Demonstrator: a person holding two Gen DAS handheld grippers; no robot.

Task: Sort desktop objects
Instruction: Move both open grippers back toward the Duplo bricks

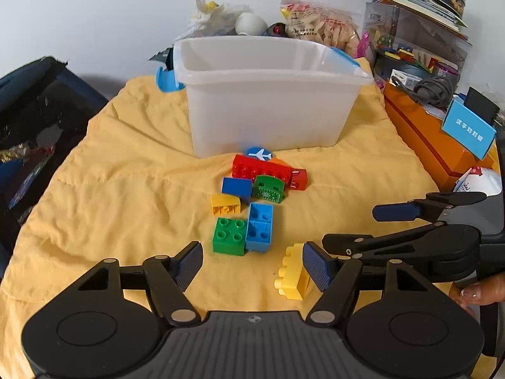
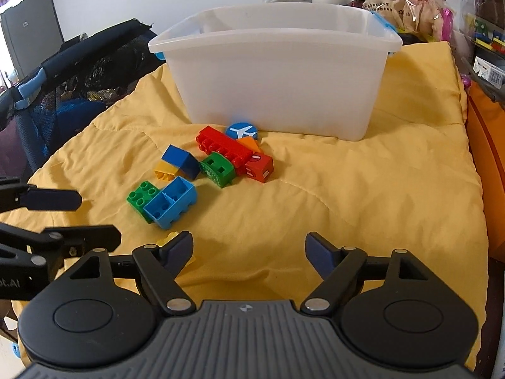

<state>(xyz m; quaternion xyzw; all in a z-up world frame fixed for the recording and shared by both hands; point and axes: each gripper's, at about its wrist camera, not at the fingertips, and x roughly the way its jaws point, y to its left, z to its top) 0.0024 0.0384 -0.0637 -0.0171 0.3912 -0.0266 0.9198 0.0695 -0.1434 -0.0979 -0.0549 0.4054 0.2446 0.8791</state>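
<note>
A pile of toy bricks lies on a yellow quilt (image 1: 110,189) in front of a white plastic bin (image 1: 268,101): a long red brick (image 1: 262,167), a green square brick (image 1: 228,237), a light blue brick (image 1: 259,227), a dark blue brick (image 1: 236,188). A yellow brick (image 1: 292,273) lies apart, just inside my left gripper's right finger. My left gripper (image 1: 252,268) is open and empty above the quilt. My right gripper (image 2: 249,254) is open and empty, right of the pile (image 2: 202,170). The bin (image 2: 277,72) looks empty.
A dark mesh bag (image 1: 28,132) stands at the left. An orange box (image 1: 432,139), stacked books and a clear case (image 1: 416,41) are at the right. Snack bags (image 1: 318,22) sit behind the bin. A blue airplane disc (image 1: 258,153) leans at the bin's base.
</note>
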